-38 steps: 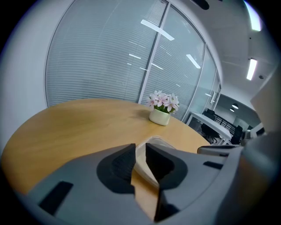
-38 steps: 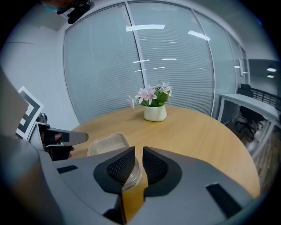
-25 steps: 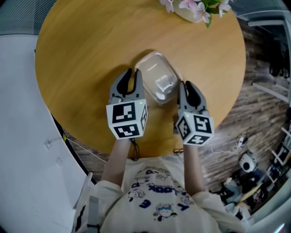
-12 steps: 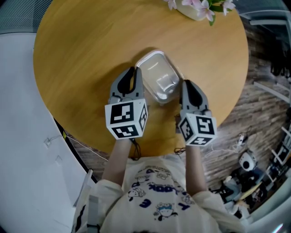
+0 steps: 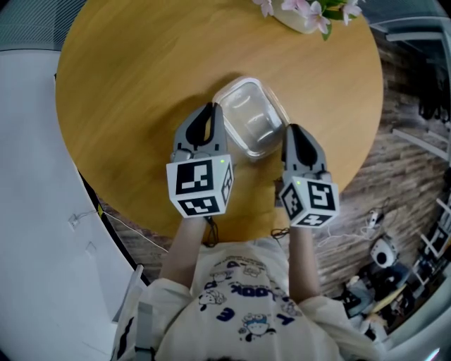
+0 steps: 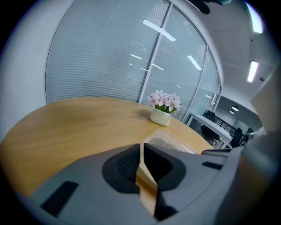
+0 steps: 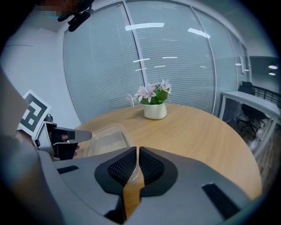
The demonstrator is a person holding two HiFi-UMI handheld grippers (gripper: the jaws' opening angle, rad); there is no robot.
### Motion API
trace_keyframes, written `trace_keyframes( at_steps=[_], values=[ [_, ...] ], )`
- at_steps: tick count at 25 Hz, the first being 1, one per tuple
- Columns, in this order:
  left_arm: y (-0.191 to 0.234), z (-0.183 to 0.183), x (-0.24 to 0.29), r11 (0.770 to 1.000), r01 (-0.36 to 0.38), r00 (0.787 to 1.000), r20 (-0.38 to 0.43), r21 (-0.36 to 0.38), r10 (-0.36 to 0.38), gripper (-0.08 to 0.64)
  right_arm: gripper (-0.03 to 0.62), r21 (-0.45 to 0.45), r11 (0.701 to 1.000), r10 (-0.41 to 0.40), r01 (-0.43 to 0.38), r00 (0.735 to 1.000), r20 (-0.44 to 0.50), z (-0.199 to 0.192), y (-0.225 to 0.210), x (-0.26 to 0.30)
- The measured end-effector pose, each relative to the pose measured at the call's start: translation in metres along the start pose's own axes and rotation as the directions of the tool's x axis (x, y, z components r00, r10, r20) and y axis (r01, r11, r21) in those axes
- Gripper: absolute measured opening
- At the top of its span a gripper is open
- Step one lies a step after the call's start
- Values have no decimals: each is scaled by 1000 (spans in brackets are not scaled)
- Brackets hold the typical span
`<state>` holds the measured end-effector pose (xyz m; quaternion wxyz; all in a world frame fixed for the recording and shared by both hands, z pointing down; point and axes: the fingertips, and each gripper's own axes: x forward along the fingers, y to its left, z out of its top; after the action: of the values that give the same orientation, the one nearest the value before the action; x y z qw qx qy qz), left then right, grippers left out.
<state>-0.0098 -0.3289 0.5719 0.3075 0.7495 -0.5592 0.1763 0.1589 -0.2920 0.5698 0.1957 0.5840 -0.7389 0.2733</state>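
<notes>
Both jaws pairs are clenched on the clear box [image 5: 254, 125], mid-frame on the tabletop [image 5: 127, 106]: left gripper [image 5: 206, 120] on its left rim, right gripper [image 5: 292, 135] on its right. The jaws hide the pinched rims. Flowers [image 5: 310, 14] are cut off at the top edge.

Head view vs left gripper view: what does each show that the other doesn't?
Head view only: the marker cubes, the person's shirt, the floor, and the container in full outline from above. Left gripper view only: the left tool with its jaws closed on the container's rim, the glass wall with blinds, ceiling lights, and desks beyond. Both: the round wooden table, the container and the pink flowers.
</notes>
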Motion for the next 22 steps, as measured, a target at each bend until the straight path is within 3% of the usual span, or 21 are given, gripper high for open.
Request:
trace_keyframes(
  at_steps=[22],
  values=[
    [-7,58,-76,999,-39,979,201,21,34,28,21,-88,995,55,-40,982,182,62,35,-52]
  ],
)
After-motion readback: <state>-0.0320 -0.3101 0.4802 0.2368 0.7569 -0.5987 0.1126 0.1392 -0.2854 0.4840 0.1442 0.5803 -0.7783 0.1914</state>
